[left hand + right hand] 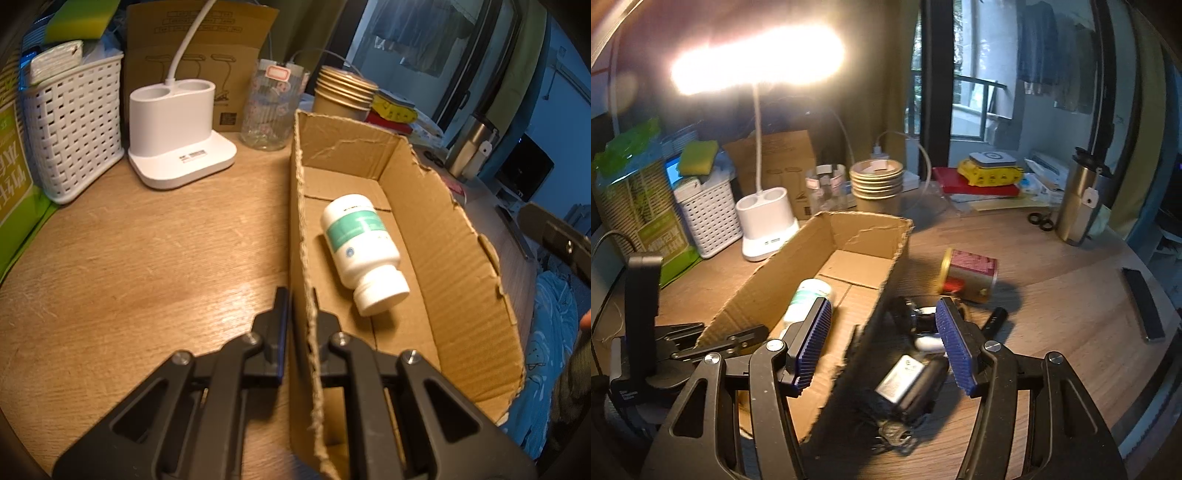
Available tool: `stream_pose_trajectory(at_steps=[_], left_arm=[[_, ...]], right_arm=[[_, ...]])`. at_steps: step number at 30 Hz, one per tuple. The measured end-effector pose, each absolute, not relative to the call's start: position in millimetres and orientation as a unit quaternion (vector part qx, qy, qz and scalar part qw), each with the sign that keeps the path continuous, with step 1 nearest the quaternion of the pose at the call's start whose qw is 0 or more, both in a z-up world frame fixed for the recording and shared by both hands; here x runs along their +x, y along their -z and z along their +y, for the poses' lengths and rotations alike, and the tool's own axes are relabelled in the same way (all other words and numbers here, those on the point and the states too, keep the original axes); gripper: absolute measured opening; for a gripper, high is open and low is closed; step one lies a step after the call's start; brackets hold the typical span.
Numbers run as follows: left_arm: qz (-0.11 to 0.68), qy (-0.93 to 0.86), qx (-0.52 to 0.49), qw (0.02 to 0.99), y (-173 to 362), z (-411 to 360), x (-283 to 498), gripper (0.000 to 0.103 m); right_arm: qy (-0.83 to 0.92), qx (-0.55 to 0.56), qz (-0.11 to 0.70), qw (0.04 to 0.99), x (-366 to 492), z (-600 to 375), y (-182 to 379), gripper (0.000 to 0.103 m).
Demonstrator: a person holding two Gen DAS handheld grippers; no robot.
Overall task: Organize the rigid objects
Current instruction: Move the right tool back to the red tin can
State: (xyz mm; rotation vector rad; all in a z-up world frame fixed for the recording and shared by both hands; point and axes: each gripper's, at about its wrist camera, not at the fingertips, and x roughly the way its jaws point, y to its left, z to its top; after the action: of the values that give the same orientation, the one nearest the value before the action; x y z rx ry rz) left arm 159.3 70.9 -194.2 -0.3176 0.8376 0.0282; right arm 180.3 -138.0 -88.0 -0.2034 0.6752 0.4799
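On the counter [147, 251], left gripper [301, 306] pinched the box [458, 258] wall, steadying it; right gripper [882, 332] hovered half-open, empty. Best to descend squarely over one loose item, the tin [971, 273].

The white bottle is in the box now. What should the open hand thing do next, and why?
Probably swing the right gripper toward the red tin lying on the table beside the cardboard box. Its fingers are open and empty, the white bottle already lies inside, and the left gripper is pinching the box wall, steadying it.
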Motion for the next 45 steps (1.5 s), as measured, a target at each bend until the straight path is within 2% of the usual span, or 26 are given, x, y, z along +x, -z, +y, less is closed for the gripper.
stream_pose_trajectory(at_steps=[9, 40, 45], left_arm=[[0.404, -0.016, -0.151, 0.902, 194.3, 70.9, 159.6, 0.008], [0.406, -0.015, -0.153, 0.901, 195.6, 66.6, 160.0, 0.008], [0.407, -0.016, -0.154, 0.900, 195.7, 67.5, 160.4, 0.008]], right_arm=[[-0.211, -0.095, 0.337, 0.913, 197.2, -152.3, 93.6, 0.066], [-0.170, -0.075, 0.360, 0.914, 274.5, -174.1, 115.0, 0.066], [-0.172, -0.064, 0.377, 0.908, 290.3, -175.4, 125.6, 0.071]])
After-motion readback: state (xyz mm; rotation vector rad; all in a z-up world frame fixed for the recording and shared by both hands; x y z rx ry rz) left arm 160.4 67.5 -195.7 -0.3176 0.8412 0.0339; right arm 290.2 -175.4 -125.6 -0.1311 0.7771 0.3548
